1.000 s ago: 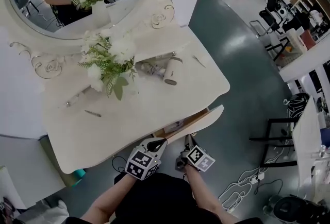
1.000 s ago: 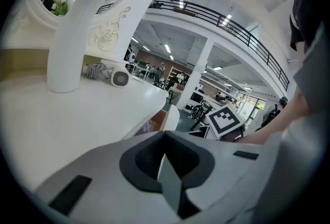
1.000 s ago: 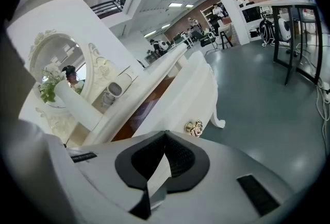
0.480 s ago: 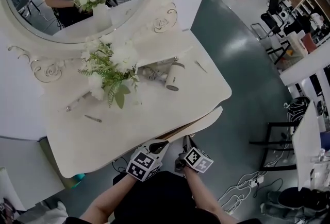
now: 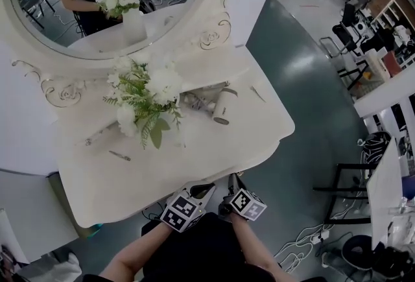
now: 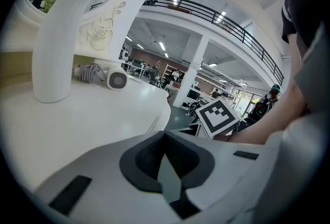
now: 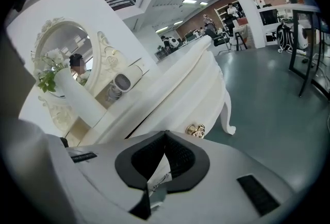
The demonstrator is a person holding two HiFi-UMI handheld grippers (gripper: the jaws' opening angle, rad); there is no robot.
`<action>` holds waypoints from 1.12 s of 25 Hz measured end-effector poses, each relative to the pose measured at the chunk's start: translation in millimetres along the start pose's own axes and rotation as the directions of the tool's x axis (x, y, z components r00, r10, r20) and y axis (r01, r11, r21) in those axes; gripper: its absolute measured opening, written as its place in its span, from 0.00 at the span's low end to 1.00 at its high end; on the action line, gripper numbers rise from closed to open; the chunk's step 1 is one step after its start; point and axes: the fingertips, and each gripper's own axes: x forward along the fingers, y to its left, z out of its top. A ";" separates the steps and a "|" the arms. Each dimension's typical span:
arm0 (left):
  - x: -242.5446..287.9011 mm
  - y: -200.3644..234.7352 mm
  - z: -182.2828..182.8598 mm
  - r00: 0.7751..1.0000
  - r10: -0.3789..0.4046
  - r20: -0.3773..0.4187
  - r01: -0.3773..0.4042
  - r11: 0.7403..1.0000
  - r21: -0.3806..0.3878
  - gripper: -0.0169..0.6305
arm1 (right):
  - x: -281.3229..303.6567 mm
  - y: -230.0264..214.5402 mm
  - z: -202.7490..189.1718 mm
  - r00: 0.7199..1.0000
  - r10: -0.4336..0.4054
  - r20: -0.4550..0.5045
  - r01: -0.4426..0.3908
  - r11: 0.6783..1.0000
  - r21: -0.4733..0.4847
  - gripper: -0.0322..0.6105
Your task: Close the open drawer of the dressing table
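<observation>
Drawer (image 7: 178, 107) sits under the near edge of the bench (image 5: 194, 144), over toward the right. It looks almost home to me. In the right gripper view there's only a thin dark slit between the top of the drawer front and the bench edge, running off to the left.

Both tools are tucked in close at that near edge. The left hand-held gripper (image 5: 202, 191) has its jaws pressed together with nothing in them, and its own view looks out over the bench top. The right hand-held gripper (image 5: 232, 182) is closed up and empty too, pointing at the drawer front just above the little gold knob (image 7: 195, 130).

My guess on handling:
- The front is a rigid painted panel, so it won't flex, and the drawer probably slides fairly light.
- That glossy paint looks slick, so closed tips could skate off if they push at an angle.
- I'd push square on the flat front beside the knob, not on the knob itself.
- Push near the middle so it doesn't jam.

Go gentle, since the tall vase (image 5: 133, 124) of flowers up top looks tippy, and there's a hair dryer (image 5: 222, 107) lying loose too.
</observation>
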 end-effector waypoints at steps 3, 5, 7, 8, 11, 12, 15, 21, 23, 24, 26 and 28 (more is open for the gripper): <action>1.4 6.1 2.1 1.000 0.010 0.006 -0.010 1.000 -0.002 0.04 | 7.5 6.2 2.2 1.000 0.010 0.004 -0.010 1.000 -0.005 0.08; 3.2 11.7 0.8 1.000 0.018 0.003 -0.018 1.000 -0.010 0.04 | 12.3 9.2 3.4 1.000 0.020 0.009 -0.020 1.000 -0.009 0.08; 4.6 12.5 0.2 1.000 0.006 -0.002 -0.006 1.000 -0.024 0.04 | 16.4 11.8 4.3 0.999 0.031 0.016 -0.031 0.999 -0.006 0.08; 5.0 11.1 1.5 1.000 -0.003 -0.001 0.003 1.000 -0.026 0.04 | 18.4 13.4 4.9 0.999 0.037 0.019 -0.036 0.999 -0.006 0.08; 6.0 7.8 3.0 1.000 -0.019 -0.006 0.019 1.000 -0.015 0.04 | 24.7 18.8 6.9 0.998 0.051 0.021 -0.050 0.999 -0.013 0.08; 6.4 7.7 2.7 1.000 -0.021 -0.007 0.021 1.000 -0.013 0.04 | 26.6 20.6 7.5 0.998 0.057 0.022 -0.057 0.998 -0.015 0.08; 7.8 7.6 3.4 1.000 -0.024 -0.005 0.024 1.000 -0.012 0.04 | 28.8 22.0 9.2 0.996 0.076 0.040 -0.075 0.997 -0.012 0.08; 7.5 11.1 1.1 1.000 -0.004 -0.008 0.004 1.000 -0.017 0.04 | 28.1 21.8 9.1 0.996 0.083 0.044 -0.083 0.996 -0.017 0.08; 7.5 11.1 3.5 1.000 0.003 -0.008 -0.004 1.000 -0.017 0.04 | 29.4 22.1 9.0 0.995 0.097 0.030 -0.097 0.995 -0.010 0.08; 8.1 11.2 4.4 1.000 0.010 -0.008 -0.010 1.000 -0.013 0.04 | 30.0 21.8 9.0 0.995 0.100 0.019 -0.100 0.995 -0.008 0.08; 9.1 11.3 5.5 1.000 0.025 0.000 -0.025 1.000 -0.006 0.04 | 29.5 22.0 8.3 0.994 0.107 -0.006 -0.107 0.994 -0.008 0.08; 9.8 11.3 6.8 0.999 0.040 0.011 -0.040 0.999 -0.003 0.04 | 26.0 25.1 6.9 0.991 0.135 -0.024 -0.135 0.991 0.001 0.08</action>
